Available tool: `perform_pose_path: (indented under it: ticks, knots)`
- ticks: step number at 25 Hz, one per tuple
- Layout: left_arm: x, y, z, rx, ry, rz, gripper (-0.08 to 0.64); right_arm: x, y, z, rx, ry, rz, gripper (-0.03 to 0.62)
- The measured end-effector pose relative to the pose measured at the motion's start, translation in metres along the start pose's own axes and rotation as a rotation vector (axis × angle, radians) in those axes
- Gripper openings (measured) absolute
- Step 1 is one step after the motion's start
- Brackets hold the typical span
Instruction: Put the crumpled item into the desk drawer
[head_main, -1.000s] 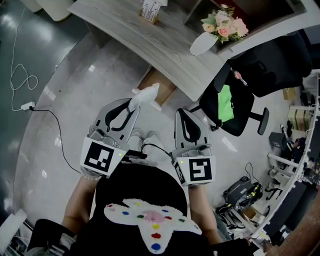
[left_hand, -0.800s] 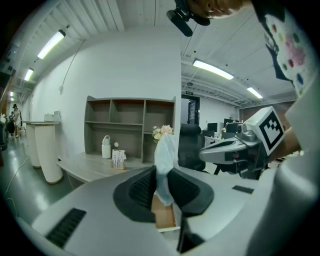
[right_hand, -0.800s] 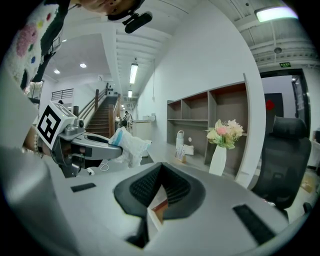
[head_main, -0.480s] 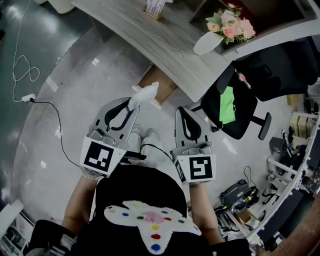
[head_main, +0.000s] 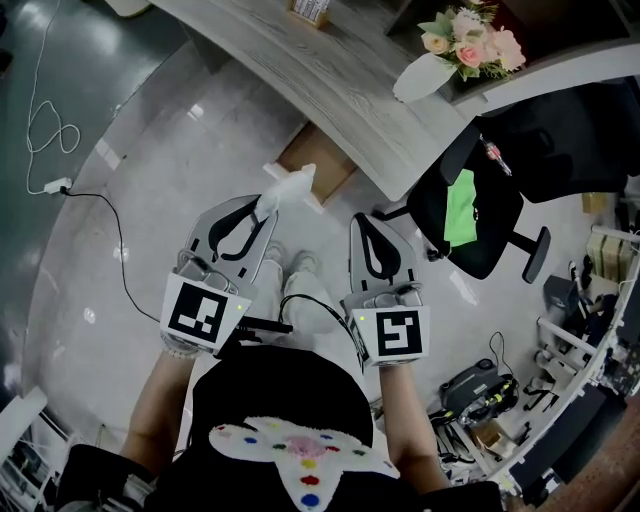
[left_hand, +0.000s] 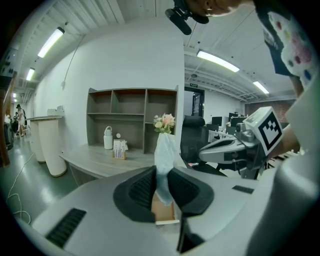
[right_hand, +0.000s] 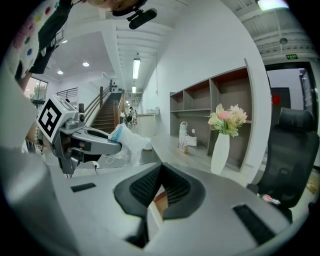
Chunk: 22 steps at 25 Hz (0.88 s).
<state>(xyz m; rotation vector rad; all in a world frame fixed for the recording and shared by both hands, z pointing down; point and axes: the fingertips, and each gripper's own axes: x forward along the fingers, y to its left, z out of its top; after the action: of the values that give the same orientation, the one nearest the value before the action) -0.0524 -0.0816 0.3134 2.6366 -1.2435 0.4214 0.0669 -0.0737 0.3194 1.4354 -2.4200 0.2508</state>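
The left tool (head_main: 266, 207) pinches the crumpled item (head_main: 288, 187) by one end, holding it out above the floor toward the open drawer (head_main: 318, 160) under the bench (head_main: 330, 80), probably for dropping in. The right tool (head_main: 368, 226) is closed and empty.

Bright, even light is cast by ceiling strips (left_hand: 218, 61), and little shadow is thrown. Small glare spots are seen on the glossy floor (head_main: 150, 190), which darkens toward the top left corner of the head view. All views are bent by fisheye lenses, and both gripper views are ringed in black. The left gripper (left_hand: 162, 185) is rendered soft up close.
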Motion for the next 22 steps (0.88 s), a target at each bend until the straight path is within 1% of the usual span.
perform_pose_path:
  ticks: [6,11,16,19,22]
  knots:
    - [0.013,-0.004,-0.019,-0.025,0.018,0.002,0.072,0.010,-0.007,-0.022,0.000,0.023,0.021,0.005]
    - [0.021,-0.006,-0.042,-0.039,0.055,0.002,0.072,0.021,-0.014,-0.044,-0.007,0.043,0.032,0.005]
    - [0.033,-0.003,-0.065,-0.046,0.090,0.007,0.072,0.035,-0.013,-0.066,0.030,0.081,0.066,0.005]
    - [0.039,-0.004,-0.077,-0.042,0.102,0.002,0.072,0.042,-0.018,-0.083,-0.004,0.097,0.067,0.005]
    - [0.046,-0.006,-0.094,-0.061,0.129,-0.002,0.072,0.050,-0.020,-0.095,-0.009,0.107,0.074,0.004]
